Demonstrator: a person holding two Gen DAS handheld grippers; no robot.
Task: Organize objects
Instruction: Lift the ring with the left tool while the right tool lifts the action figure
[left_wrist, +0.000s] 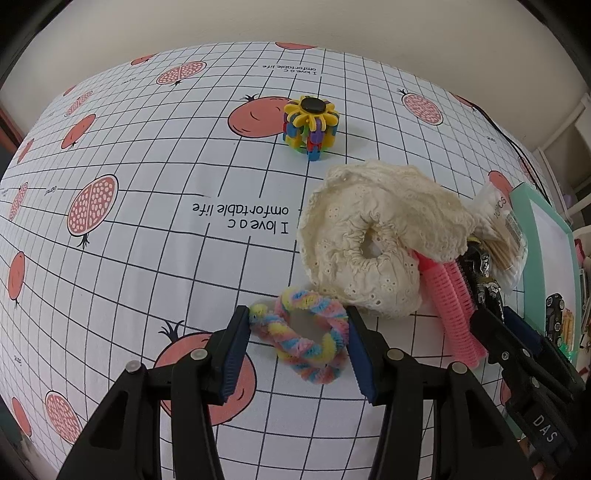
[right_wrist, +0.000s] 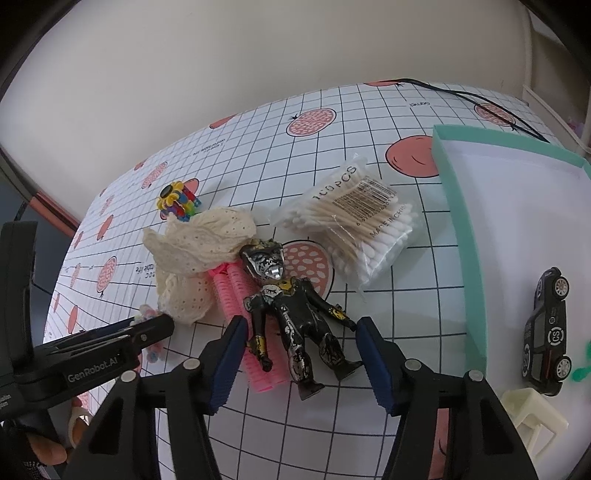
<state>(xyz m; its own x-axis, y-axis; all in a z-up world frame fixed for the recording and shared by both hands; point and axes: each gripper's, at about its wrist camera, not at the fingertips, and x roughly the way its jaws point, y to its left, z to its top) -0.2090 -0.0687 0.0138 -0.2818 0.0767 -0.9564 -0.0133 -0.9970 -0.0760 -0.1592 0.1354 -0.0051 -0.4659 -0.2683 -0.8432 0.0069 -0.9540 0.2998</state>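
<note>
We list the left tool (left_wrist: 298, 341) with its fingers spread around the pastel twisted loop (left_wrist: 301, 338), both pads at the loop's outer sides but not yet pressing it flat, which we judge a grasp being set up; the loop lies on the worktop (left_wrist: 147, 229) just beside the cream lace scrunchie (left_wrist: 373, 236); the right tool (right_wrist: 301, 345) is likewise spread wide, straddling the black figure (right_wrist: 291, 314), which lies on its back against the pink rollers (right_wrist: 240, 295) and partly under the scrunchie's edge (a crowded heap, so we expect neighbours to be dragged along); the cotton swab pack (right_wrist: 354, 221) lies apart behind it; the teal-rimmed box (right_wrist: 458, 221) stands to the right, already holding a toy car (right_wrist: 546, 328), so we take it for the destination; open worktop lies far left, around the flower toy (left_wrist: 312, 125).
</note>
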